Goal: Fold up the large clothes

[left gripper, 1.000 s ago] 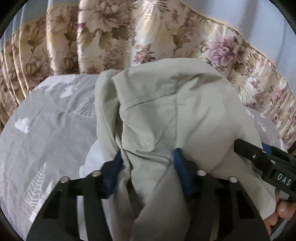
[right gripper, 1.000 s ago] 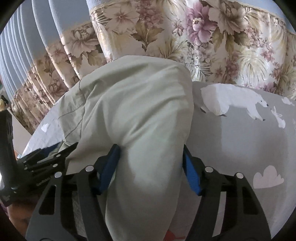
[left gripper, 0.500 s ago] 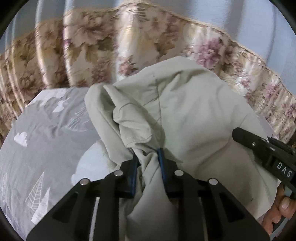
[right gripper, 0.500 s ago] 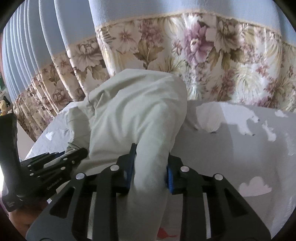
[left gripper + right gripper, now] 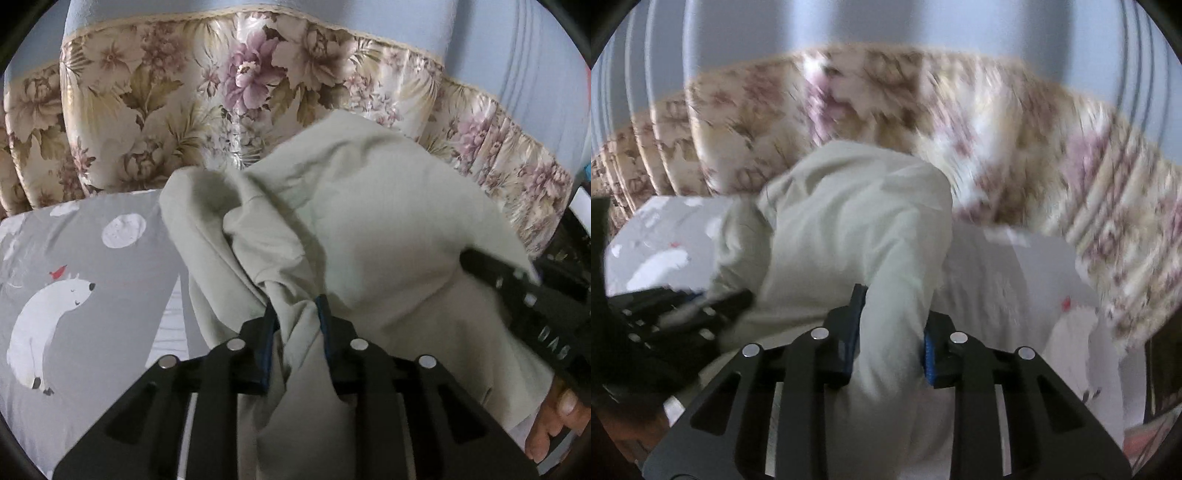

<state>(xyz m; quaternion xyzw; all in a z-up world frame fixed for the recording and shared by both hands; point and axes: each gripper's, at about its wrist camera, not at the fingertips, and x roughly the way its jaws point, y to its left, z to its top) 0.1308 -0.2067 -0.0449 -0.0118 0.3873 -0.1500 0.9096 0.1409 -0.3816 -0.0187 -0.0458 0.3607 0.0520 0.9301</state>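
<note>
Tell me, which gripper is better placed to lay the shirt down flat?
Neither clearly: the left gripper and right gripper both pinch the pale green shirt, lifted over the bed.

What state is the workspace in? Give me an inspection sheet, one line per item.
Surface: grey bedsheet with a polar bear and cloud print, spread on a bed.
Job's things: one pale green garment, bunched and lifted off the sheet, not yet folded flat.
Clutter: nothing seen on the sheet; dark shapes at the left wrist view's right edge are too unclear to name.
Grippers: left gripper and right gripper each have a fold of the garment pinched between the pads; both sets of jaws are opening slightly.
Cables: nothing seen.
Surroundings: floral curtain with a plain blue upper part behind the bed; the right wrist view is motion-blurred.
</note>
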